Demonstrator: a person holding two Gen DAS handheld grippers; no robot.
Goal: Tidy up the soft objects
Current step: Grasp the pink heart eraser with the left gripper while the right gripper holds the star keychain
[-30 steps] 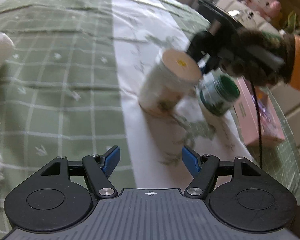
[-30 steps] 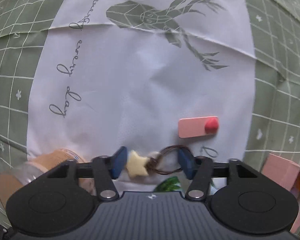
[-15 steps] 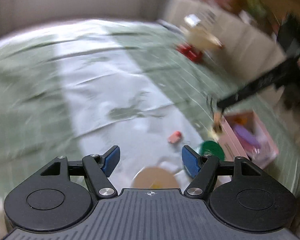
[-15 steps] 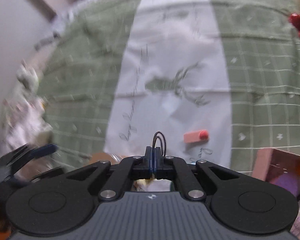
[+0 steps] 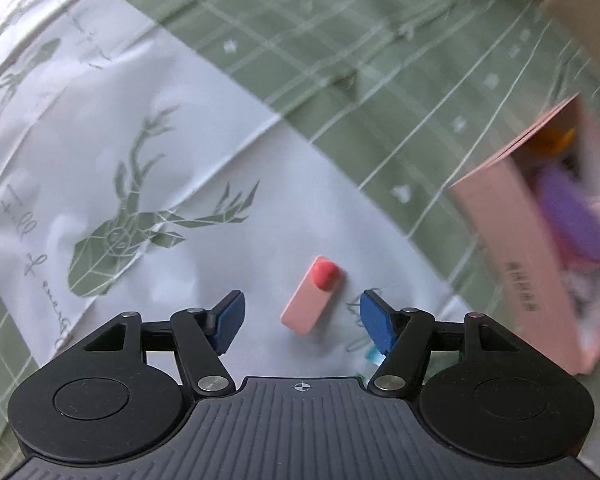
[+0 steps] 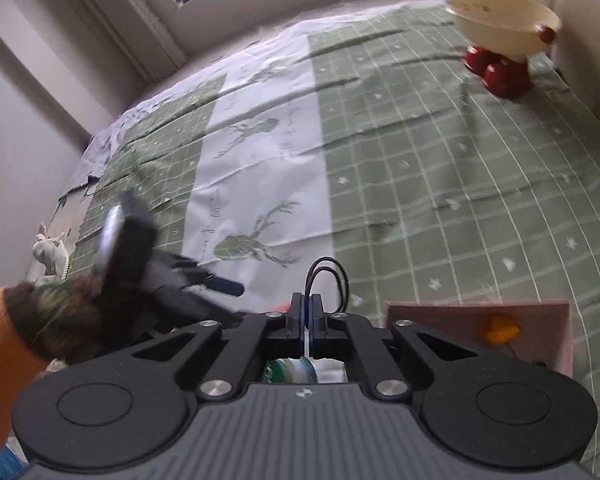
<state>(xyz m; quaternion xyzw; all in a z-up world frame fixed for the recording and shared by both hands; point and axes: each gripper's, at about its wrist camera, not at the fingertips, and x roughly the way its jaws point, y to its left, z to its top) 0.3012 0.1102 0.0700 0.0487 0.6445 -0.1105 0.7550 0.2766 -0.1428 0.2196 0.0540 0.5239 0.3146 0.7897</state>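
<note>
left gripper [image 5: 300, 314]: jaws apart over pink clip [image 5: 311, 297] on bed [image 5: 380, 80], near-centre | right gripper [image 6: 307, 312]: jaws clamped on hair tie [image 6: 327, 276], left of pink box [image 6: 480, 330] | judged light, limp; pinch the loop

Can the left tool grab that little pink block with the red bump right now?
Probably yes. The left tool is open, and the small pink rectangular block with a red bump lies flat on the white deer-print cloth right between its blue fingertips, with nothing in between.
</note>
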